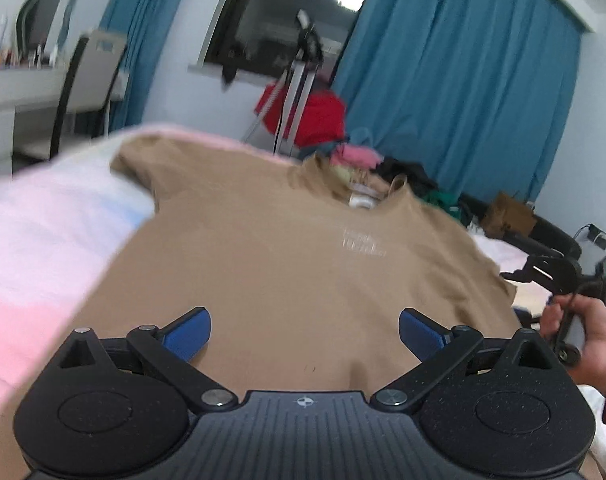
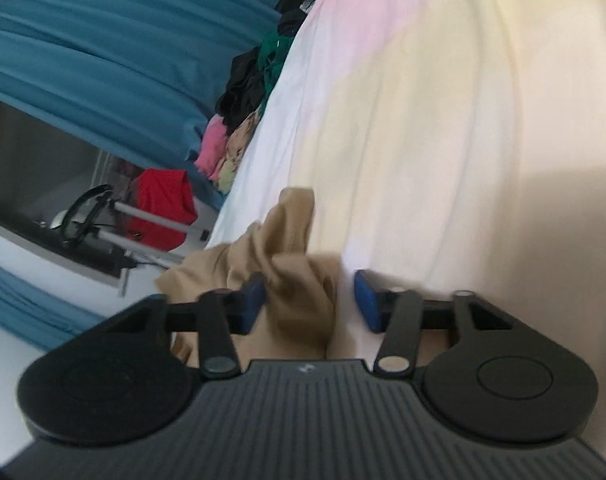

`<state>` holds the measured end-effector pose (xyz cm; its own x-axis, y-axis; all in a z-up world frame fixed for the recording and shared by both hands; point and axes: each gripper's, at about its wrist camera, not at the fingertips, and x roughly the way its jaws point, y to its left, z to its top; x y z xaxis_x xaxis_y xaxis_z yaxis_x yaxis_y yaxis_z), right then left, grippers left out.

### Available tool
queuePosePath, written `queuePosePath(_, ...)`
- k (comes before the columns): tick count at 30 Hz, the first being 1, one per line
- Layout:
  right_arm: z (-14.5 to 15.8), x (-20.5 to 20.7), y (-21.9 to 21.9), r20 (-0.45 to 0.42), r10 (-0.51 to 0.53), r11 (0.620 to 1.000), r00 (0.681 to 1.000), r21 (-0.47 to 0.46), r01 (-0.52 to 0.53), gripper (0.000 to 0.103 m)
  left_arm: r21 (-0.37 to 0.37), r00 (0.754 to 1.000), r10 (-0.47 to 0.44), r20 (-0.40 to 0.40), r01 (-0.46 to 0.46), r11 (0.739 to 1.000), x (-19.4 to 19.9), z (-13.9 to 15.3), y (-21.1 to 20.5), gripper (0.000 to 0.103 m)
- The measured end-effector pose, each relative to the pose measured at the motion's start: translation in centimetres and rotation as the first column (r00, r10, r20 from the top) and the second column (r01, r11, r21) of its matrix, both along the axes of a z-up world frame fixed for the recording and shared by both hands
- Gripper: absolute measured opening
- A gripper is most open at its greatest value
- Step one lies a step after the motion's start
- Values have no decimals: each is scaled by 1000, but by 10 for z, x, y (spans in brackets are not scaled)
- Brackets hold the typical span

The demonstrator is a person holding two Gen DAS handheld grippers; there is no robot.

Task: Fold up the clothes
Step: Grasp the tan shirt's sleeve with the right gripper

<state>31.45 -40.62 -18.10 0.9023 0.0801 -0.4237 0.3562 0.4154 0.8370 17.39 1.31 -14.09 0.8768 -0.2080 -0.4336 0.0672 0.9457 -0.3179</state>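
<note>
Tan T-shirt (image 1: 287,248), blurred unreadable white chest print (image 1: 363,245)

Your way across the shirt (image 1: 271,248) at frame centre lies open; the clothes pile (image 1: 387,168) blocks the upper right, and bare sheet (image 1: 35,232) lies left.

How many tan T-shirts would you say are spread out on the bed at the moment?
1. The tan T-shirt lies flat on the bed, collar away from the left gripper. Its bunched edge sits between the open jaws of the right gripper. Others may be hidden in the clothes pile.
</note>
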Motion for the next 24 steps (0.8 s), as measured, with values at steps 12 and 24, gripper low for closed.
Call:
queuePosePath(12,31,-24,-20,67,-114,977,991,-174,124,5,-65,999,36,1,-36,997,9,-6,15,99)
queuePosePath(24,0,-40,-48,60,34,996,998,86,-39,65,-21,998,61,7,-61,998,-17,14,4,99)
